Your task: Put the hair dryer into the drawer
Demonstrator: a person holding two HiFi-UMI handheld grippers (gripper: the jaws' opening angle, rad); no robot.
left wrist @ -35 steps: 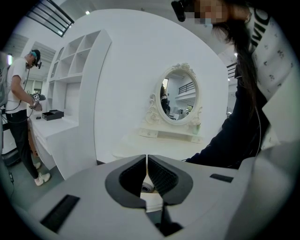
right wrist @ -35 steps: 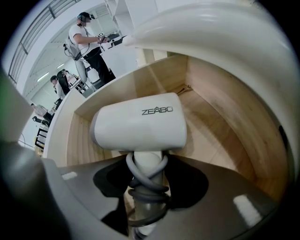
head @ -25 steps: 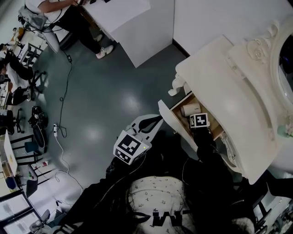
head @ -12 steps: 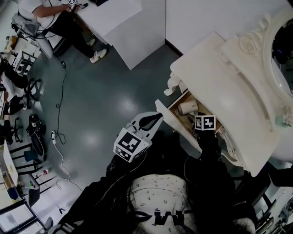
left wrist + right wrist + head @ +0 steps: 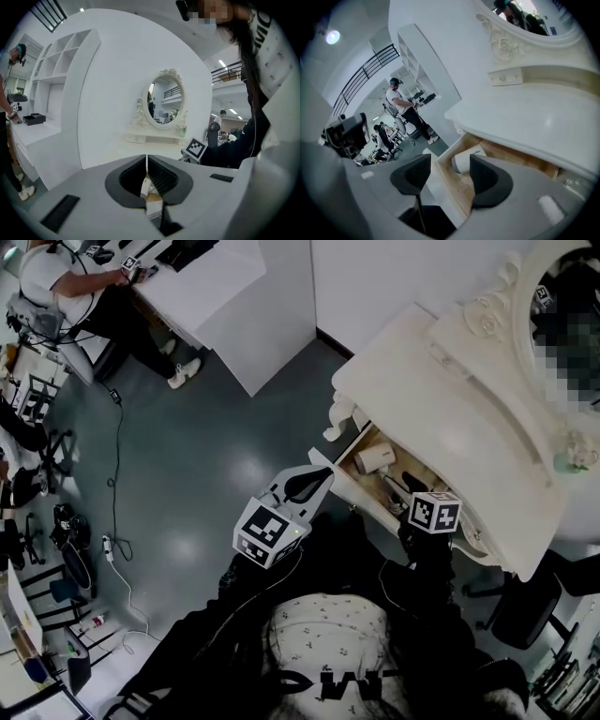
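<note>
The hair dryer [image 5: 373, 458], a cream barrel, lies in the open wooden drawer [image 5: 349, 486] of the white dresser [image 5: 441, 399]. In the right gripper view the hair dryer [image 5: 468, 158] shows between my spread jaws, lying on the drawer [image 5: 451, 183] floor a short way ahead. My right gripper [image 5: 415, 489] [image 5: 447, 169] is open and empty, held over the drawer's near end. My left gripper [image 5: 311, 484] [image 5: 146, 161] is shut, with its tip beside the corner of the drawer front and pointing over the dresser top.
An oval mirror [image 5: 165, 98] stands at the back of the dresser top, with a small green bottle [image 5: 565, 460] beside it. A person [image 5: 66, 282] works at a white desk [image 5: 211, 277] at the far left. A cable [image 5: 117, 442] runs over the grey floor.
My right gripper has drawn back out of the drawer toward my body, leaving the hair dryer lying inside. The left gripper has stayed by the drawer front. The head view has shifted.
</note>
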